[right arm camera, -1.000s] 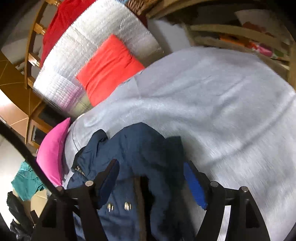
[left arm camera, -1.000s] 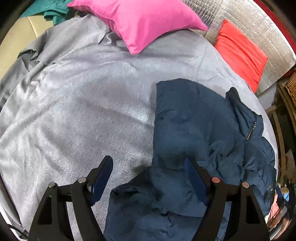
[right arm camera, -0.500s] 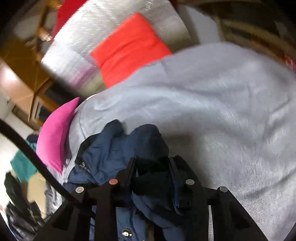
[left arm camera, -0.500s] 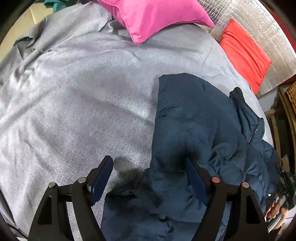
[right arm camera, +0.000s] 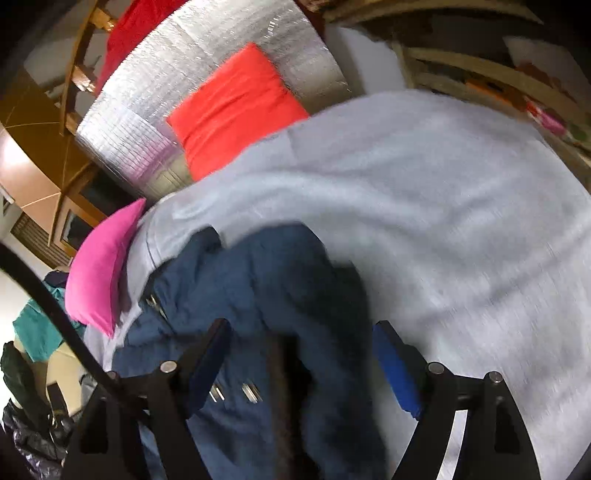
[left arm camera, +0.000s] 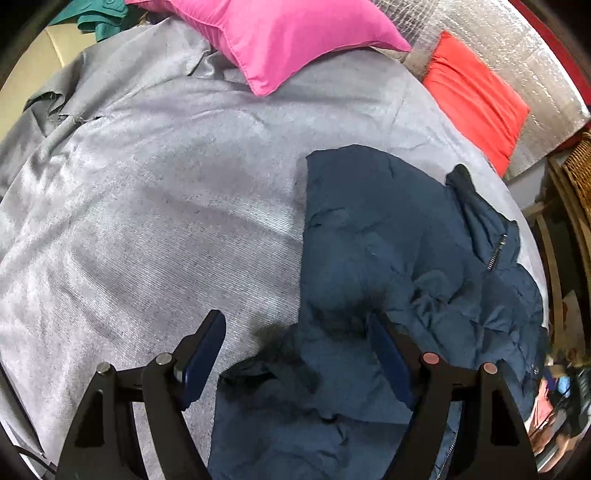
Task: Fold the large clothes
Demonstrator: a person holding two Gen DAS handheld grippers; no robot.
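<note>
My bed (left arm camera: 155,206) wears a grey cover; on it a navy jacket (left arm camera: 388,236) lies rumpled, with a pink pillow (left arm camera: 280,37) and red pillow (left arm camera: 476,99) at its far edge.

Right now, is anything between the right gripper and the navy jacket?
Nothing visible. The right gripper, whose jaws have just been opening, stands open directly over the navy jacket, fabric lying between its fingers, on the grey bedspread.

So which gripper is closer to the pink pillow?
Left. The left gripper faces the pink pillow across bare blanket; the right gripper, jaws just opening over the jacket, sees it far aside.
</note>
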